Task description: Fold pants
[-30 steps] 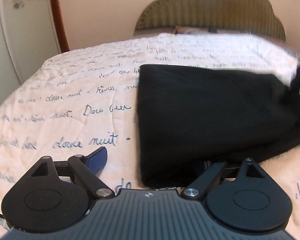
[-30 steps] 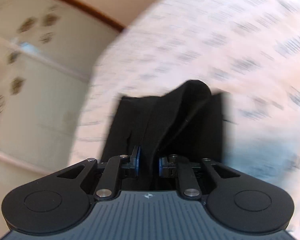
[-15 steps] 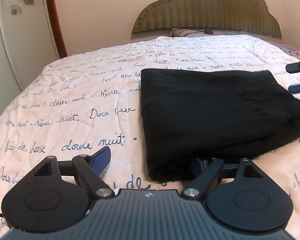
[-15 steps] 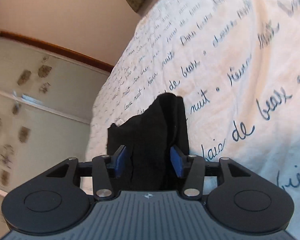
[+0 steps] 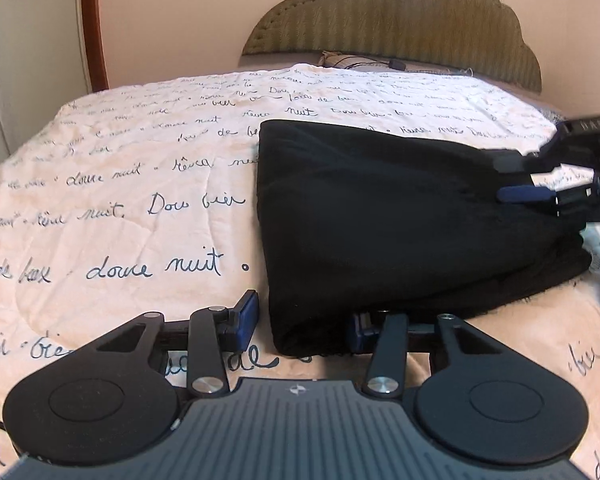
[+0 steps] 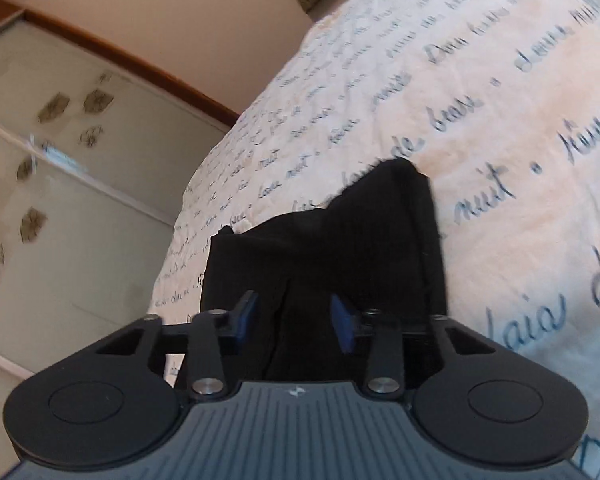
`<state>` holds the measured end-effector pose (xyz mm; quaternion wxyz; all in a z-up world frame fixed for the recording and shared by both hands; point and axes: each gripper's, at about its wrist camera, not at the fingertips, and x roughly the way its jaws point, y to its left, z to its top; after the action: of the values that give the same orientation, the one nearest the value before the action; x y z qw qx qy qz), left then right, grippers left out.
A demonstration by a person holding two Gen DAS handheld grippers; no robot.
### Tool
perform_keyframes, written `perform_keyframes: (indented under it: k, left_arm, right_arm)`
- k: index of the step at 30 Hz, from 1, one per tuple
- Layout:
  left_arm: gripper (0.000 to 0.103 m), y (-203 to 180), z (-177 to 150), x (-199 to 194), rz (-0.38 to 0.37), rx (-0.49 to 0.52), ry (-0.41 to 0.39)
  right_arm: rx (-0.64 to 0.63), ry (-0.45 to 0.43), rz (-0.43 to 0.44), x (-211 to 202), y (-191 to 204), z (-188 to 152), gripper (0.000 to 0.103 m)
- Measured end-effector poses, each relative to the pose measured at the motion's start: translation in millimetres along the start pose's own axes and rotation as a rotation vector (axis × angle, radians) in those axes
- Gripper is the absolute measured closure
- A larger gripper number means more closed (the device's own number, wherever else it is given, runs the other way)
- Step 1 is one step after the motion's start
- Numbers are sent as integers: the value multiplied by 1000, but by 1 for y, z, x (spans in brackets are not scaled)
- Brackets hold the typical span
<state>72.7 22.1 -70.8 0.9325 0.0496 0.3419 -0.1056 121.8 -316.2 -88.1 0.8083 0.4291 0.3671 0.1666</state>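
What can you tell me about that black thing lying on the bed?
The black pants are soft, matte fabric folded into a thick, roughly rectangular stack, lying flat on the script-printed bedspread. The near edge is a smooth fold; layered edges show at the right. The open left tool straddles the near corner; the open right tool sits around the far-right end.

Soft daylight, fisheye warp, slight blur
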Motion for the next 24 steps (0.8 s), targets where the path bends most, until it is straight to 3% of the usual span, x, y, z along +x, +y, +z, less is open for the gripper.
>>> perform_keyframes:
  k: [3, 7, 11, 14, 20, 22, 24]
  left_arm:
    - [54, -4, 2, -7, 18, 8, -16]
    - [37, -2, 7, -33, 36, 12, -24]
    - [33, -7, 29, -36, 50, 35, -23]
    - [33, -20, 50, -24, 69, 68, -61]
    - [30, -35, 62, 24, 61, 51, -26]
    - [25, -29, 55, 44, 55, 5, 44]
    - [21, -14, 45, 52, 35, -97, 50]
  right_arm:
    - [20, -1, -21, -5, 7, 0, 68]
    - [-30, -67, -13, -24, 39, 6, 61]
    - [-116, -112, -60, -15, 60, 16, 41]
    - [-136, -91, -69, 5, 63, 20, 40]
    - [-307, -74, -247, 40, 64, 17, 40]
    - [-319, -67, -274, 48, 54, 18, 40]
    - [-311, -79, -247, 49, 45, 19, 41]
